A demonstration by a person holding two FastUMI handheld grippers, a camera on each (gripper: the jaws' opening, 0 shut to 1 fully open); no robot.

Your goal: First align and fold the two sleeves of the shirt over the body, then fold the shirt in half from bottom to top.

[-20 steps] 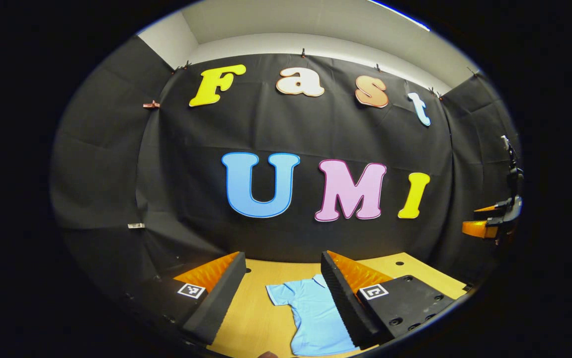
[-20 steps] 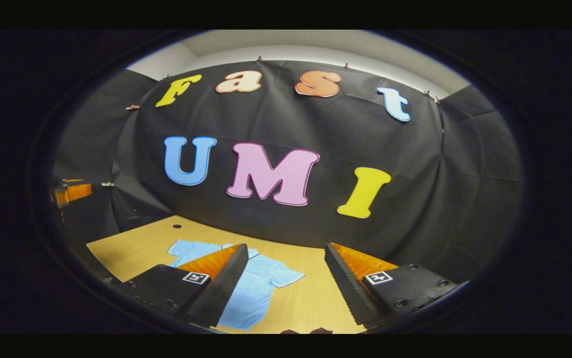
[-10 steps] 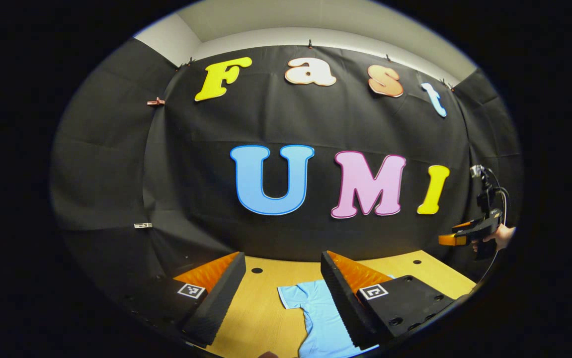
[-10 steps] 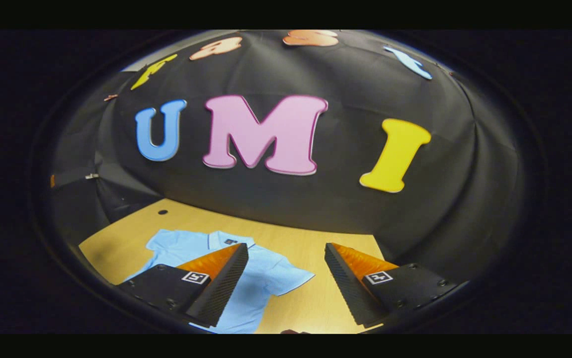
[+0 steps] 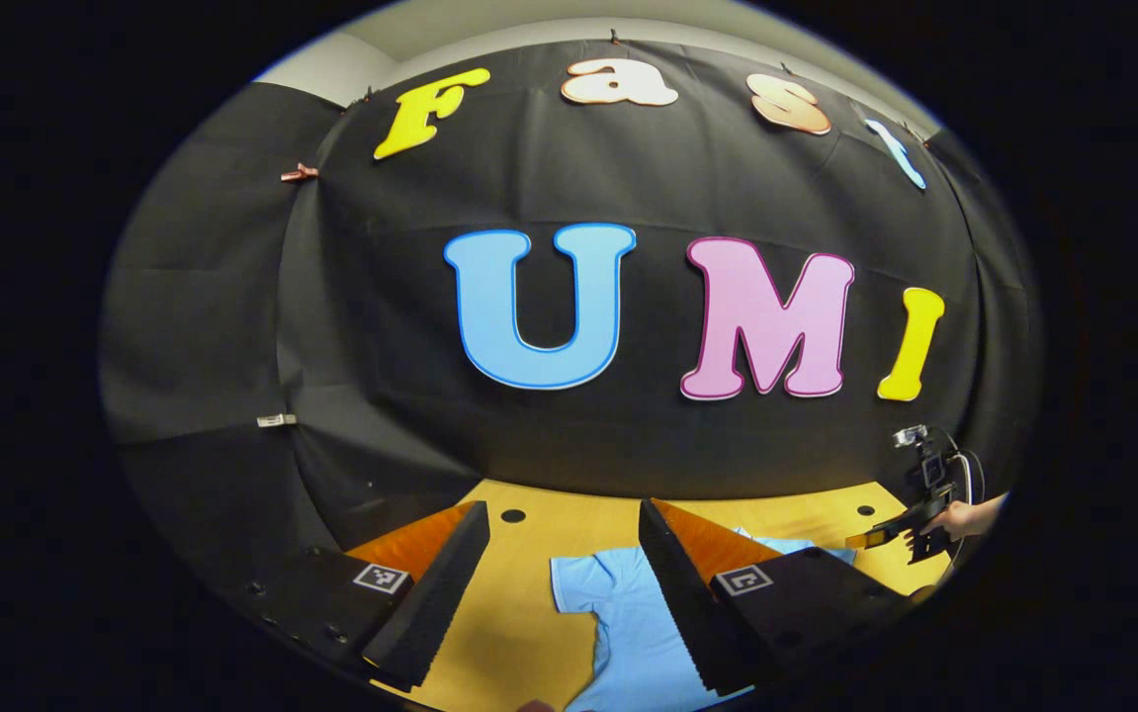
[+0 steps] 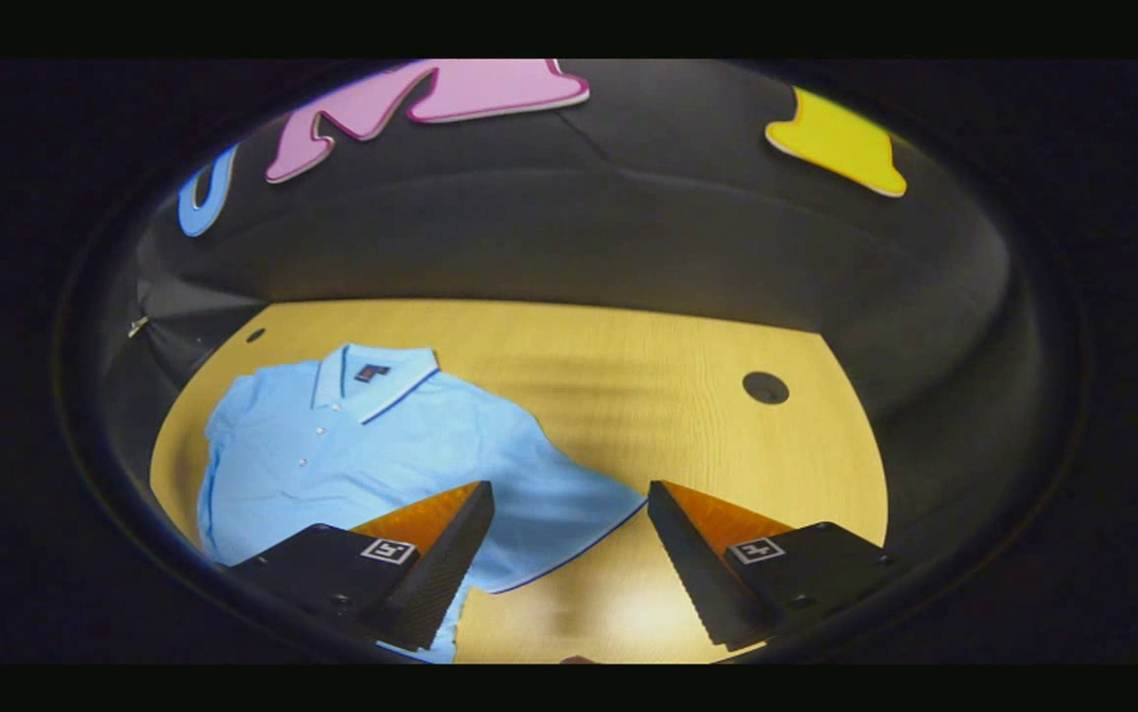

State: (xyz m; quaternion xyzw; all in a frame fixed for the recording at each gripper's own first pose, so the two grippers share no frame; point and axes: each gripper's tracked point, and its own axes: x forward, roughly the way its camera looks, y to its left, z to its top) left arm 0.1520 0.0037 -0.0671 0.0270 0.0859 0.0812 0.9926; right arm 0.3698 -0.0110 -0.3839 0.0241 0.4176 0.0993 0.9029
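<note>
A light blue polo shirt (image 6: 371, 445) lies flat and face up on the wooden table (image 6: 628, 396), collar toward the booth wall. In the right gripper view its sleeve (image 6: 569, 499) spreads out just ahead of my right gripper (image 6: 569, 509), which hangs open above the sleeve's hem with nothing between its fingers. In the left gripper view the shirt (image 5: 618, 613) lies below my left gripper (image 5: 564, 539), also open and empty; the shirt's other sleeve (image 5: 573, 593) points left between the fingers. The right gripper (image 5: 890, 534), held by a hand (image 5: 964, 516), appears far right there.
The table has round holes (image 6: 765, 387) near its back corners (image 5: 512, 515). Black cloth walls close the booth behind and beside the table. Bare wood lies to the right of the shirt in the right gripper view.
Both grippers have come down and tilted toward the table. The right one dropped most and now looks down on the shirt's sleeve. Both stayed open.
</note>
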